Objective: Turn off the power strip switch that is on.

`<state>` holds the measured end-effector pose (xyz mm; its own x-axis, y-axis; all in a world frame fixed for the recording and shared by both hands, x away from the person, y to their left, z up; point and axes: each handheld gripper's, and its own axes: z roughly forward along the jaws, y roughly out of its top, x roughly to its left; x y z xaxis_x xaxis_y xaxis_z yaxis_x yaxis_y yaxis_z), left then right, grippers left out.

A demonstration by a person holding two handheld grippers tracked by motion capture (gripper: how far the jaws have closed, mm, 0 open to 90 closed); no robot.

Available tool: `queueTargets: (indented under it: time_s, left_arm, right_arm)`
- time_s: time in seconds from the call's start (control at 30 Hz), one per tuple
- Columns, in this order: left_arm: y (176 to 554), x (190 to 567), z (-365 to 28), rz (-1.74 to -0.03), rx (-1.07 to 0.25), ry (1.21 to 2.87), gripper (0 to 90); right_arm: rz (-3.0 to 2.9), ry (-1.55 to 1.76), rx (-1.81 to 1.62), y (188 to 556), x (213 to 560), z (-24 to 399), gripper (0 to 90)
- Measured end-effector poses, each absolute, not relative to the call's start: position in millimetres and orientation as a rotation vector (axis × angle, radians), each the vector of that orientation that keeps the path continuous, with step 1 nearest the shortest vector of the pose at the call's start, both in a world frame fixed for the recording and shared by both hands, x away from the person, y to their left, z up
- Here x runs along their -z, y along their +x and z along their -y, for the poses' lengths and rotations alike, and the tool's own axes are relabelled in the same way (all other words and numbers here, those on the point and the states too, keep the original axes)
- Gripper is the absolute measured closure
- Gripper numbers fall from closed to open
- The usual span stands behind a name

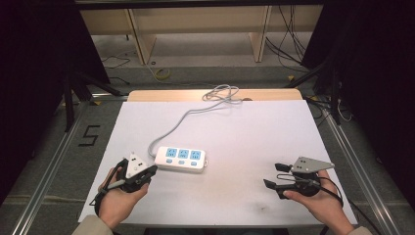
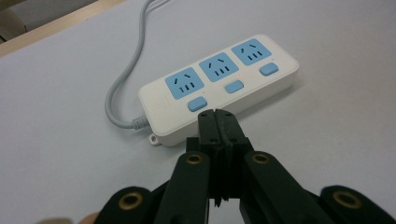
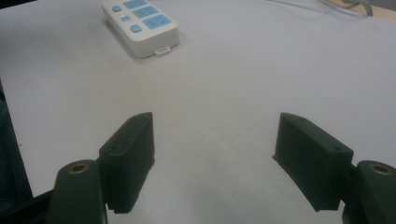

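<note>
A white power strip point(image 1: 181, 158) with three blue sockets and three blue switches lies flat on the white table top point(image 1: 244, 132), left of centre. Its grey cable point(image 1: 182, 120) runs off to the far edge. My left gripper point(image 1: 150, 171) sits just left of the strip, pointing at its near end. In the left gripper view the strip point(image 2: 219, 84) lies just beyond my left gripper point(image 2: 217, 116), whose jaws are pressed together with nothing between them. My right gripper point(image 1: 273, 175) rests at the near right, open and empty. Its view shows the wide-open gripper point(image 3: 215, 121) over bare table, with the strip point(image 3: 140, 25) far off.
A wooden strip point(image 1: 171, 94) borders the table's far edge, where the cable coils point(image 1: 222, 93). Metal rails point(image 1: 58, 161) run along both sides, with a "5" marked on the floor point(image 1: 89, 135) at left. Loose cables point(image 1: 286, 44) lie on the floor behind.
</note>
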<state>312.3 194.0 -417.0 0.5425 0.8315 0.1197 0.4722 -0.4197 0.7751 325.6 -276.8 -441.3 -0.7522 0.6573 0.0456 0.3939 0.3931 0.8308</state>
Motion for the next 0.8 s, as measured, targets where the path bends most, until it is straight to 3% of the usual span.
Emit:
queueTargets:
  time_s: [0.8]
  left_arm:
    - [331.2,412.8,-187.2,-1.100,-0.604,2.057,89.9]
  right_arm:
    - [-2.367,0.923,-1.291,325.9,441.6,275.6,28.8]
